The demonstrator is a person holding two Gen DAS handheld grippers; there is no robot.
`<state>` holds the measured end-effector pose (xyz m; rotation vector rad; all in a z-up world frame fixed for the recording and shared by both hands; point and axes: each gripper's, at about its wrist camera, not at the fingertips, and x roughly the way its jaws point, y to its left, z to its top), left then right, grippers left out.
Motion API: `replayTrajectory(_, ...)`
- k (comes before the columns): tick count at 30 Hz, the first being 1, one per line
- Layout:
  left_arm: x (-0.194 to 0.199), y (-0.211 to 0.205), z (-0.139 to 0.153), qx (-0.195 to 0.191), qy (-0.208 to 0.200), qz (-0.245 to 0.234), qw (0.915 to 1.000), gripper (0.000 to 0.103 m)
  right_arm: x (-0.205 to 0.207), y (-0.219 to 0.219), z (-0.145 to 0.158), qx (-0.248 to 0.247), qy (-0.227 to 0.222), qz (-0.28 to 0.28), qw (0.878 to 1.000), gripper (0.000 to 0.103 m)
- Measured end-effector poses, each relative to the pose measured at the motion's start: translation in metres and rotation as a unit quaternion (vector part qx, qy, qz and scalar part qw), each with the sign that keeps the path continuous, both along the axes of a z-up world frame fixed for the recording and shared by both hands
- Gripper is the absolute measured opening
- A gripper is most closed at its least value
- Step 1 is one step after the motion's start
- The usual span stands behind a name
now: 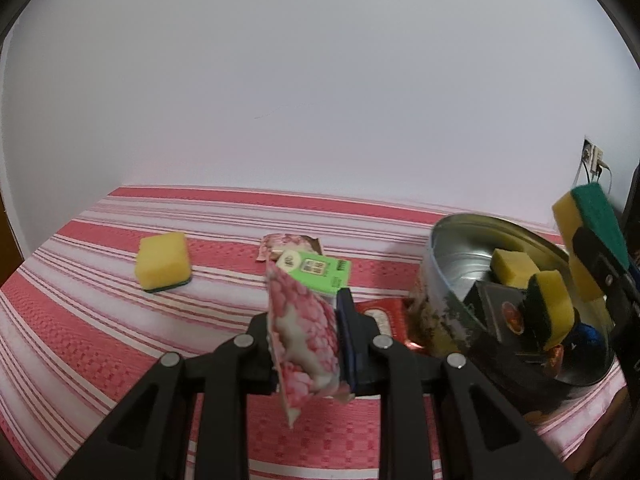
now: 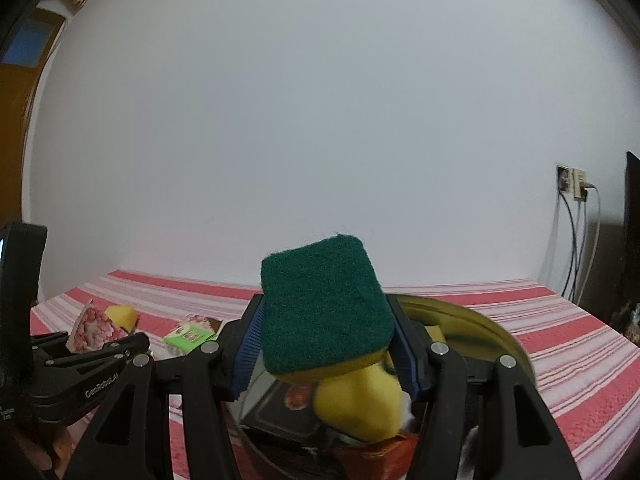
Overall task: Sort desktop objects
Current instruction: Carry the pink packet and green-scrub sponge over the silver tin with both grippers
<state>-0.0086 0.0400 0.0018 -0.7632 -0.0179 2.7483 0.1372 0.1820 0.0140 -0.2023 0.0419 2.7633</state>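
Observation:
My left gripper is shut on a pink snack packet, held above the red striped tablecloth. My right gripper is shut on a yellow sponge with a green scouring side, held over the round metal tin. In the left wrist view that sponge and the right gripper hang over the tin, which holds two sponges and dark packets. A loose yellow sponge lies on the cloth at the left. A green box lies behind the packet.
Another pink packet lies behind the green box, and a red packet lies beside the tin. A white wall stands behind the table. Wall sockets with cables are at the right. The left gripper shows at the left of the right wrist view.

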Motion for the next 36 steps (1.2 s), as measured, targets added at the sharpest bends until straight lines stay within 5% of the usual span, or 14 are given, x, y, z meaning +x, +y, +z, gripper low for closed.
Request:
replayTrajectory(22, 0.023, 0.064, 0.020, 0.002, 0.036, -0.056, 0.9978, 0.022, 0.037, 0.066, 0.009, 0.020, 0.011, -0.095, 0.995, 0.060)
replayTrajectory(36, 0.031, 0.120, 0.028, 0.002, 0.040, -0.115, 0.9926, 0.022, 0.014, 0.101, -0.001, 0.030, -0.008, -0.124, 0.992, 0.060)
